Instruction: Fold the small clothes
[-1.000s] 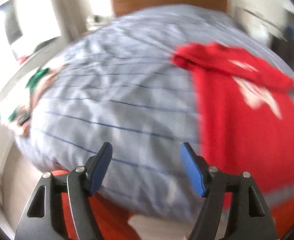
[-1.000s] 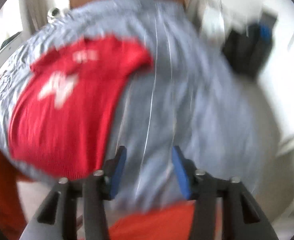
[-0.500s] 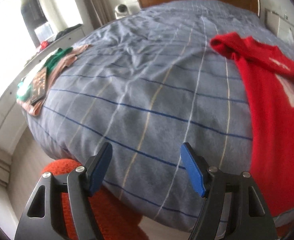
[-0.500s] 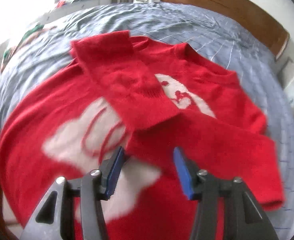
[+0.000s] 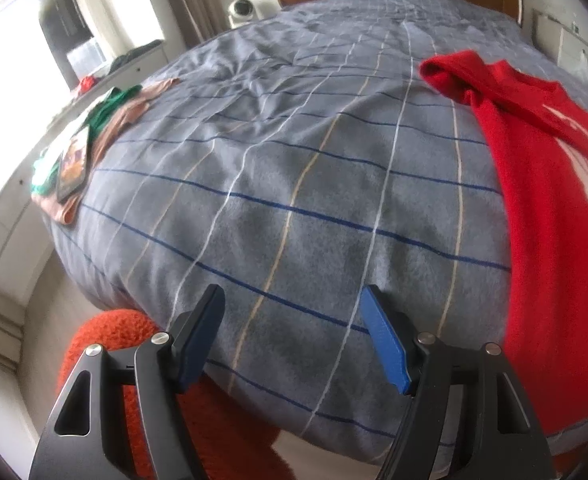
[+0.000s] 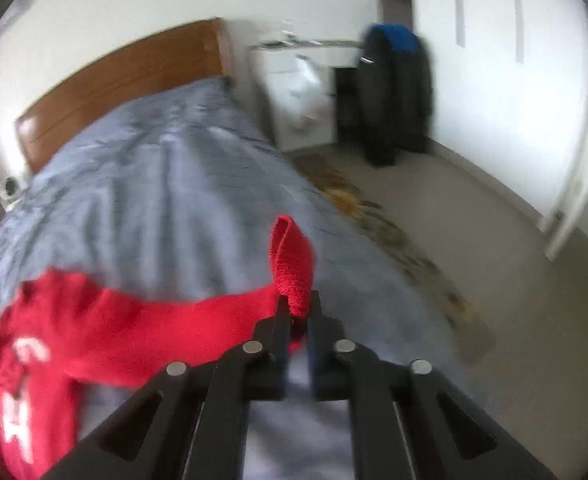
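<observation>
A red sweater [image 5: 549, 184] with white print lies on the grey checked bed cover [image 5: 294, 184], at the right of the left wrist view. My left gripper [image 5: 294, 332] hovers open over the bare cover near the foot of the bed, left of the sweater, holding nothing. In the right wrist view my right gripper [image 6: 297, 312] is shut on the cuff of the red sweater's sleeve [image 6: 292, 264]. The sleeve is stretched out from the sweater's body [image 6: 46, 364] toward the bed's right side, with the cuff sticking up above the jaws.
Folded green and tan clothes [image 5: 90, 128] with a dark card lie at the bed's left edge. An orange knitted sleeve [image 5: 110, 336] shows below the left gripper. A wooden headboard [image 6: 126, 80], white nightstand [image 6: 294, 92], dark hanging coat [image 6: 397, 92] and patterned rug [image 6: 377, 216] flank the bed's right side.
My right gripper closed on the sweater's sleeve cuff and swung it out to the right, away from the sweater's body. The left gripper settled slightly lower and stayed open.
</observation>
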A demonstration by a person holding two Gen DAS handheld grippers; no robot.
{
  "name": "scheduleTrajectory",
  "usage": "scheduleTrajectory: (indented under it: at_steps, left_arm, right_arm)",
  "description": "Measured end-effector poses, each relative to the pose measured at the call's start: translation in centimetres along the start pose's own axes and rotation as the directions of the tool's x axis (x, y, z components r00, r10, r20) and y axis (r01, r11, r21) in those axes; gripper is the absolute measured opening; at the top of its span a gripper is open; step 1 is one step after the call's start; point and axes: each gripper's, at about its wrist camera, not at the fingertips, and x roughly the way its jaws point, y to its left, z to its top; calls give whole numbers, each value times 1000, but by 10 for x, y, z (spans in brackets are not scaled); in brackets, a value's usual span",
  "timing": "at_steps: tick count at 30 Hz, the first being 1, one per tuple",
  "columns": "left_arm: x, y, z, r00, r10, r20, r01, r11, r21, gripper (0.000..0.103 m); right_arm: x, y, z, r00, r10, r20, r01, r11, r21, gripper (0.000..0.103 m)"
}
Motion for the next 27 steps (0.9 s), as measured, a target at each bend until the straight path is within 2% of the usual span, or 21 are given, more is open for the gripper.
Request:
scheduleTrajectory:
  at_steps: [4, 8, 14, 19, 20, 22, 25, 27]
  left_arm:
    - [-1, -3, -2, 1000, 19, 6, -19, 1000, 18, 73]
    - [-2, -1, -2, 1000, 25, 8, -25, 1000, 16, 73]
    - [0, -3, -3, 1000, 26, 4, -26, 999, 25, 73]
    - [0, 2, -3, 1000, 9, -3, -9, 1000, 12, 73]
    - [1, 2, -3, 1000, 5, -9, -5, 1000, 7, 73]
    - [3, 0, -2, 1000, 4, -17, -4, 1000, 8, 74]
    - [4, -4, -2, 1000, 15, -14, -15, 1000, 25, 87]
    - [1, -8, -2, 1000, 27, 0, -27, 999, 40, 90]
  right_arm:
    - [19, -26, -29, 998, 30, -61, -23, 994, 104, 6]
    - [25, -57, -55, 993, 80, -83, -58, 969, 242, 6]
    - [28, -67, -55, 991, 80, -107, -50, 966, 255, 6]
    - [27, -89, -61, 981, 171, -88, -127, 920, 372, 8]
    - [24, -91, -61, 982, 171, -86, -127, 917, 379, 10]
    - [10, -94, -58, 990, 119, -72, -84, 925, 369, 16]
    - [-12, -90, -49, 999, 31, -19, -23, 941, 339, 23]
    - [-20, -81, -41, 998, 64, 8, -63, 956, 286, 25]
